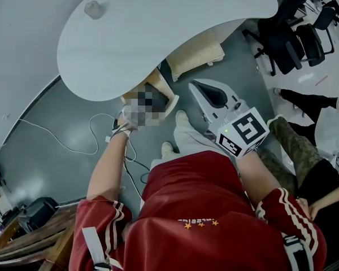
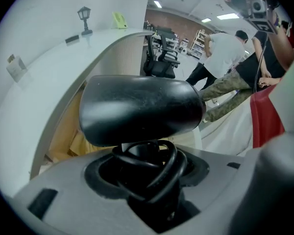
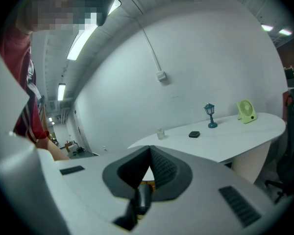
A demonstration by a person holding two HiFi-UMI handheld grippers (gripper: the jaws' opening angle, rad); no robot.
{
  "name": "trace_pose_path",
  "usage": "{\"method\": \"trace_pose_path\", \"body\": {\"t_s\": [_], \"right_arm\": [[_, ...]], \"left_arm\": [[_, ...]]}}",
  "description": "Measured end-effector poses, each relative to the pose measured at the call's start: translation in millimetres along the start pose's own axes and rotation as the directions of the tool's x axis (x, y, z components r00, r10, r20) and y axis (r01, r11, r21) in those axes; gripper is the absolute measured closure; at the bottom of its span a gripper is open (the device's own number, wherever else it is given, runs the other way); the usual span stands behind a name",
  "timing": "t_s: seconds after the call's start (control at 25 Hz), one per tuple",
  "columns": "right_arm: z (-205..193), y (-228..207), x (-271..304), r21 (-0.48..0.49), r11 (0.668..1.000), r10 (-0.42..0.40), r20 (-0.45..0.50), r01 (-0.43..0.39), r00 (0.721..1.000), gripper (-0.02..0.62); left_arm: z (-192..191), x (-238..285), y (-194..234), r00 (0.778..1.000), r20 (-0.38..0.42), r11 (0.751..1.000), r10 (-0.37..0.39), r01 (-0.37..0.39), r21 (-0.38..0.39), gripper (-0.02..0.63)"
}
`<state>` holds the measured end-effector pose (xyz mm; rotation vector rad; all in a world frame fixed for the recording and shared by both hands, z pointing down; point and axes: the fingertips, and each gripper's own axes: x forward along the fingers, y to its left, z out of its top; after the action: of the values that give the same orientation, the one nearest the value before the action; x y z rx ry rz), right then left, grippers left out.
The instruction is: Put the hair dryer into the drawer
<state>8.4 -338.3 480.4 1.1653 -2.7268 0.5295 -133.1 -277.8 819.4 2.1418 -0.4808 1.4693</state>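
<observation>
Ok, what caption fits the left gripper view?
Left gripper grips a black hair dryer with its cord coiled up.

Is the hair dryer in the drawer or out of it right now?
Out. The hair dryer sits between the left gripper's jaws, its cord coiled below the body, with the wooden drawer beyond it.

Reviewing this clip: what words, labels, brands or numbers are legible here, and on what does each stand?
No text can be read.
On the red shirt: a small line of print above the gold stars, too small to read.
On the marker cube: a black-and-white square pattern, no letters.
On the hair dryer: no print shows.
</observation>
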Motion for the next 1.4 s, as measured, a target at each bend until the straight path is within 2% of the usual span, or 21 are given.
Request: {"method": "trace_pose_path", "body": {"t_s": [0.24, 0.4, 0.52, 0.76, 1.04, 1.24, 1.4], "right_arm": [[-3.5, -10.6, 1.4, 0.016, 1.0, -0.002, -0.004, 0.002, 1.0, 0.589], [-5.7, -11.6, 3.1, 0.027, 1.0, -0.002, -0.006, 0.002, 1.0, 0.589], [-6.7, -11.4, 5.8, 0.026, 1.0, -0.001, -0.011, 0.002, 1.0, 0.589], [-7.0, -11.7, 6.8, 0.026, 1.0, -0.004, -0.013, 0.005, 1.0, 0.589], [-13.3, -21.7, 5.0, 0.033, 0.999, -0.025, -0.032, 0.026, 0.999, 0.589], [-14.6, -28.5, 4.3, 0.045, 0.998, -0.032, -0.042, 0.034, 0.999, 0.589], [-15.0, -33.2, 0.7, 0.052, 0.998, -0.042, -0.038, 0.044, 0.998, 0.589]], "left_arm": [[-0.8, 7.3, 6.9, 0.999, -0.053, 1.0, -0.003, 0.003, -0.004, 0.35], [2.0, 0.9, 21.4, 0.993, -0.082, 0.989, 0.083, -0.072, 0.127, 0.351], [4.3, 2.7, 26.3, 0.992, -0.092, 0.986, 0.088, -0.073, 0.153, 0.351], [-10.1, 25.6, 23.8, 0.992, -0.117, 0.996, 0.039, -0.029, 0.089, 0.351], [-17.7, 52.0, 29.9, 0.99, -0.139, 0.999, 0.039, -0.038, 0.016, 0.35], [-15.6, 62.4, 38.7, 0.989, -0.142, 0.995, 0.043, -0.055, -0.086, 0.349], [-14.9, 69.3, 44.2, 0.987, -0.154, 0.988, 0.051, -0.073, -0.137, 0.35]]}}
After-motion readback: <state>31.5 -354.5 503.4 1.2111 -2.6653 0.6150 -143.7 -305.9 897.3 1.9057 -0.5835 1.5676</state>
